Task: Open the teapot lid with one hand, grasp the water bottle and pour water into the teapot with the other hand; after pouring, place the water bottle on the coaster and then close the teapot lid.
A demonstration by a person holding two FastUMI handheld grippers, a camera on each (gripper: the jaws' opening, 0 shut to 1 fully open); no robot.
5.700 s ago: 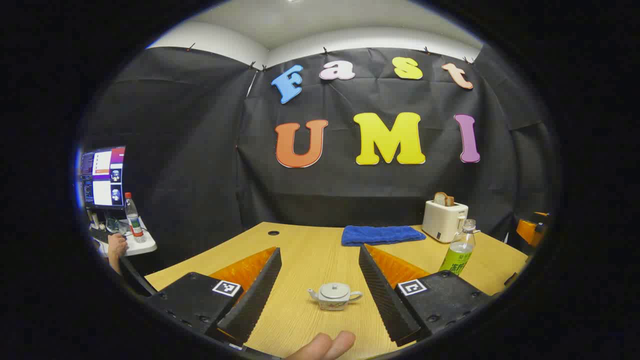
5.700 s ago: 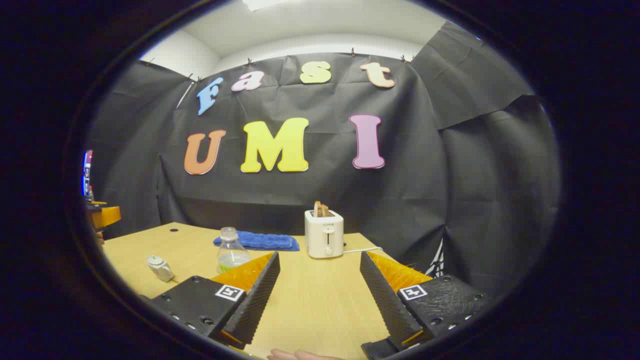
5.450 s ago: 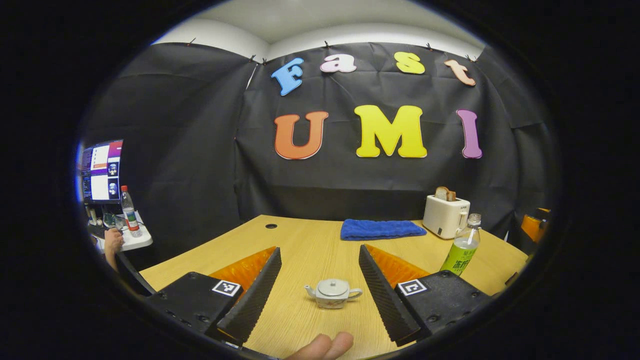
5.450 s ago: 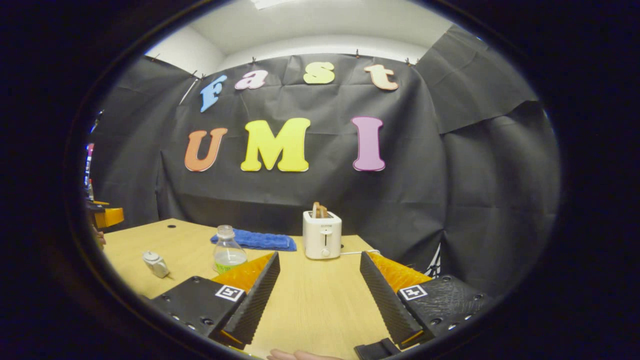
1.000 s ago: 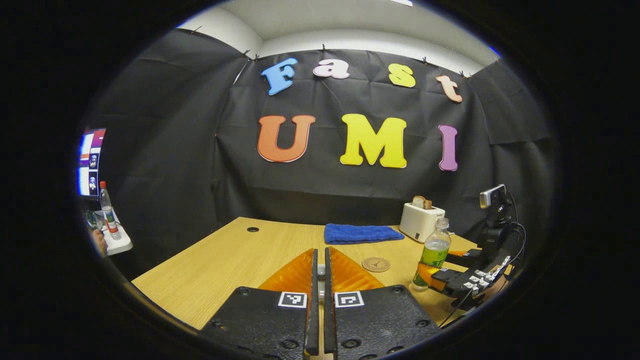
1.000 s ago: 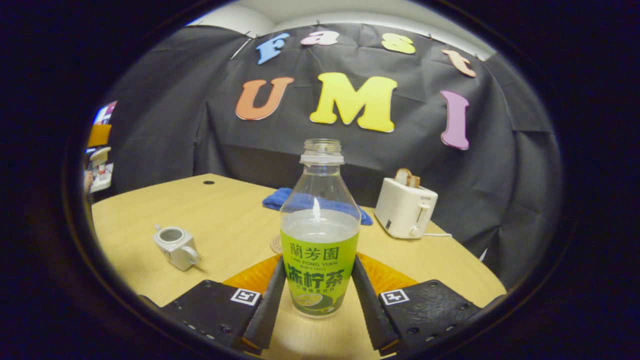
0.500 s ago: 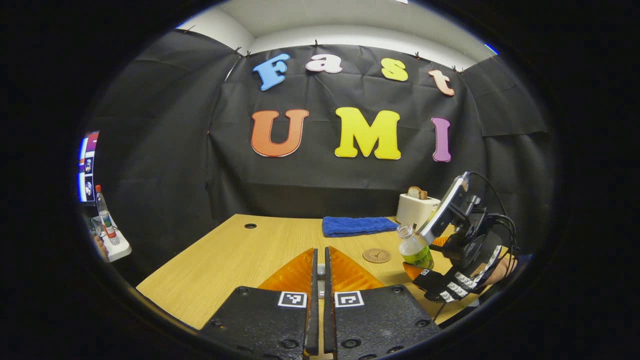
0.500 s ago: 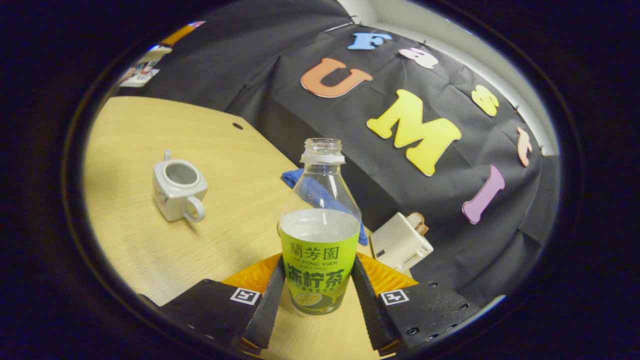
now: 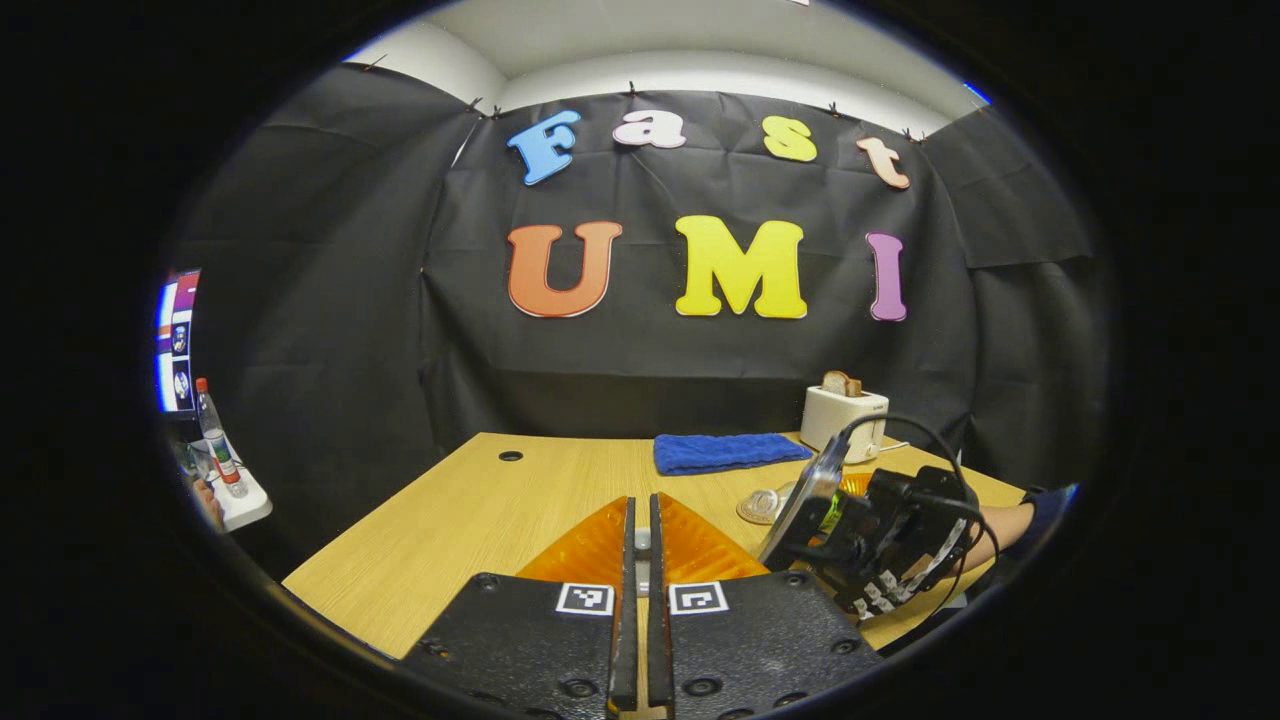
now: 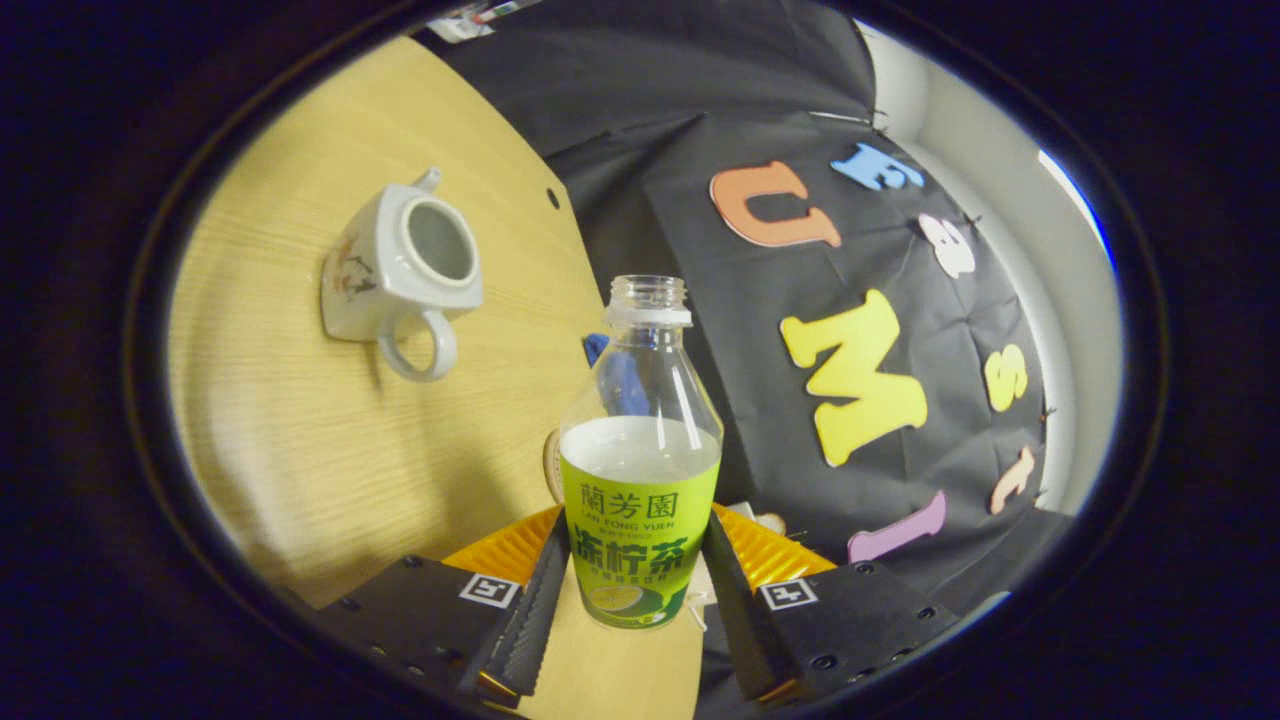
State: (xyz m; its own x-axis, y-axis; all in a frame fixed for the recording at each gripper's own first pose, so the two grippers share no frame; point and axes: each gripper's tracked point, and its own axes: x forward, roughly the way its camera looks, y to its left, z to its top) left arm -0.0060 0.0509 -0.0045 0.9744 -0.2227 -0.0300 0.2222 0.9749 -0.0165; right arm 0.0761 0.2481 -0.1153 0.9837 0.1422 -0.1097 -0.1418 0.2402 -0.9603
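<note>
Right gripper (image 10: 628,600) clamps one uncapped green-labelled bottle (image 10: 640,470), tilted beside one lidless teapot (image 10: 400,265); left gripper (image 9: 640,600) pressed closed, contents unclear.

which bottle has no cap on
The green-labelled water bottle held in the right gripper; its neck is open. The bottle on the side desk wears a red cap.

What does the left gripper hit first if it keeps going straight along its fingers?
Probably nothing near: ahead of the left gripper lies bare table, then the blue towel slightly right, then the booth wall. Depth is unclear.
</note>
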